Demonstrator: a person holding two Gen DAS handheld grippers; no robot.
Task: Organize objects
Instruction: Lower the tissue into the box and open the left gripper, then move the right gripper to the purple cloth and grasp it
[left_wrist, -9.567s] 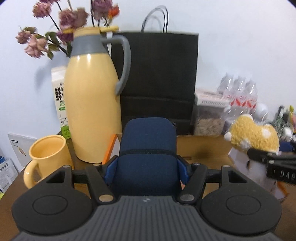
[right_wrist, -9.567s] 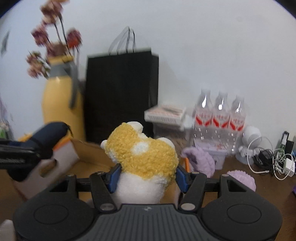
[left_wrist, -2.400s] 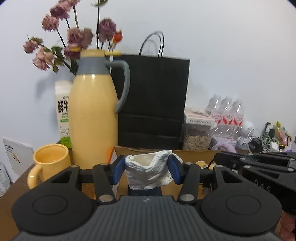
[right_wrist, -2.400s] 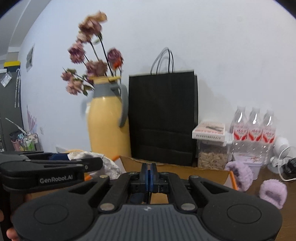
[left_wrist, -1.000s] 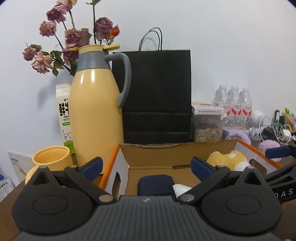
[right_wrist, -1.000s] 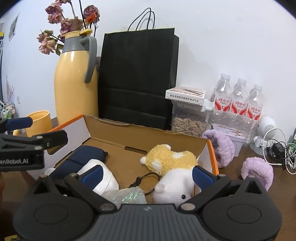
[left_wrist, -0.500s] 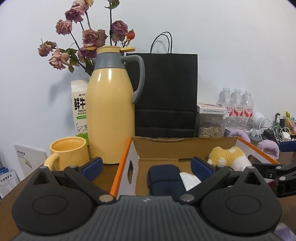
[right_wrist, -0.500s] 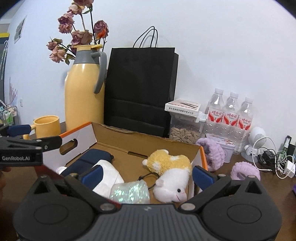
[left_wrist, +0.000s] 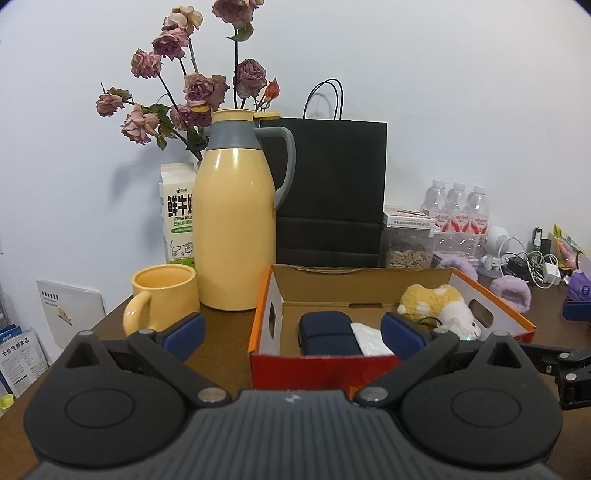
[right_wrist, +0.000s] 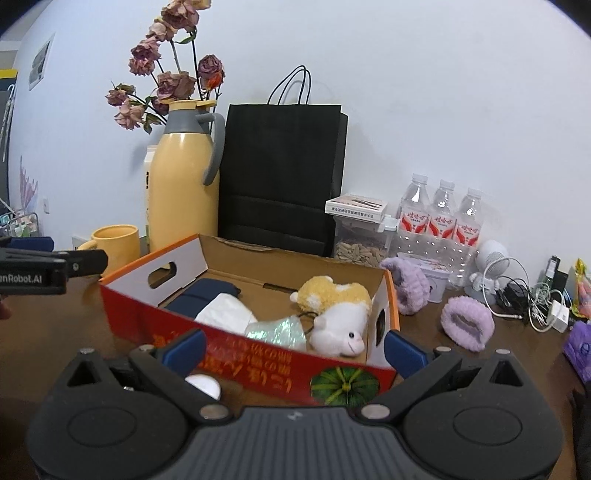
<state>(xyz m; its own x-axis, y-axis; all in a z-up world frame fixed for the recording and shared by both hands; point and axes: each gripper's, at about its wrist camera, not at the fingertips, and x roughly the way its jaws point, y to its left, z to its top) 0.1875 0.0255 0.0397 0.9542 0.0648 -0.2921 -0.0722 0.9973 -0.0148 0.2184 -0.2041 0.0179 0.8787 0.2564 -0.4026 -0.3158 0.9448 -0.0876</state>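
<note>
An open cardboard box (left_wrist: 266, 306) (right_wrist: 236, 341) with orange rim and red front stands on the brown table. Inside lie a navy pouch (left_wrist: 327, 332) (right_wrist: 201, 297), a white crumpled bag (left_wrist: 369, 338) (right_wrist: 227, 312), a yellow-and-white plush toy (left_wrist: 437, 304) (right_wrist: 338, 306) and a shiny iridescent packet (right_wrist: 279, 330). My left gripper (left_wrist: 291, 332) is open and empty, in front of the box. My right gripper (right_wrist: 293, 345) is open and empty too, before the box's red front. A small white round object (right_wrist: 203, 384) lies on the table by its left finger.
A yellow thermos jug (left_wrist: 234, 229) with dried roses, a yellow mug (left_wrist: 162, 295), a milk carton (left_wrist: 177, 214) and a black paper bag (left_wrist: 328, 192) stand behind the box. At the right are water bottles (right_wrist: 441, 218), a seed container (right_wrist: 360, 236), purple fuzzy bands (right_wrist: 467, 323) and cables (right_wrist: 535, 295).
Both grippers have backed away from the box and stay open. The box now shows whole, farther off, with its red front in view. Earlier the pouch, plush and white bag went into it.
</note>
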